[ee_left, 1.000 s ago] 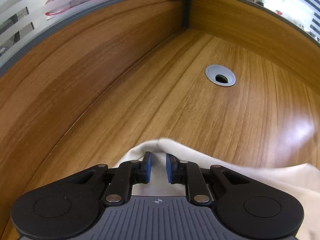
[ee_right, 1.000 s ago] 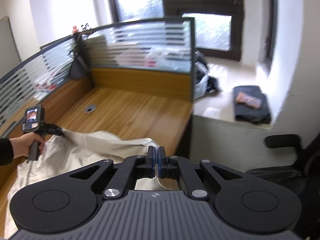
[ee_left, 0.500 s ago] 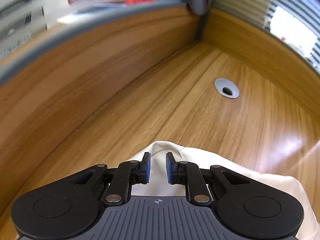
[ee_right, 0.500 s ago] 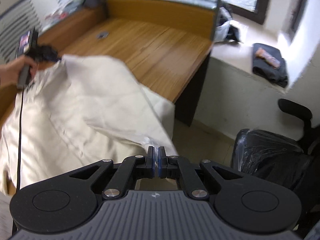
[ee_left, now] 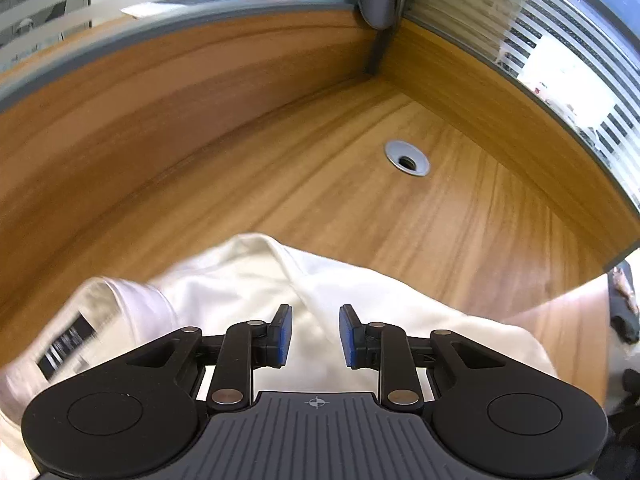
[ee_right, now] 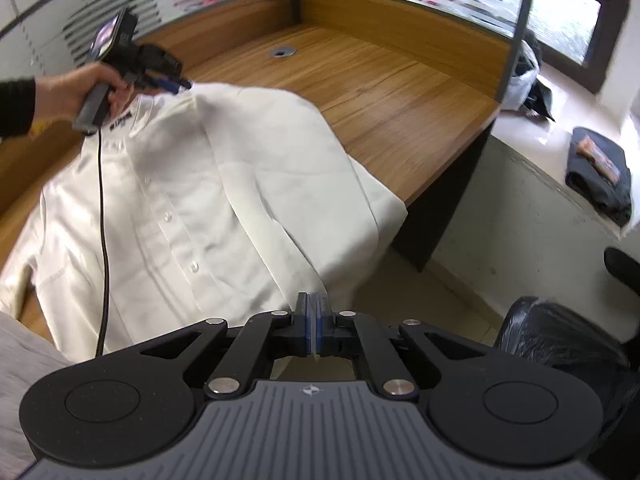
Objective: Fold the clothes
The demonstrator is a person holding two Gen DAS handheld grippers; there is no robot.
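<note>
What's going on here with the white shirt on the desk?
A person is laying a white shirt out on a wooden desk to fold it. The right gripper is shut on the shirt's lower edge. The left gripper, near the collar, has just been opening; its jaws stand apart over the cloth.

One cream button-front cotton shirt [ee_right: 224,200] lies on one wooden corner desk [ee_right: 400,92]. One round grey metal cable grommet [ee_left: 407,158] sits in the desk beyond the shirt. Two black two-finger grippers: left gripper [ee_left: 315,336] and right gripper [ee_right: 312,324]. One dark folded garment [ee_right: 600,176] lies right of the desk.
</note>
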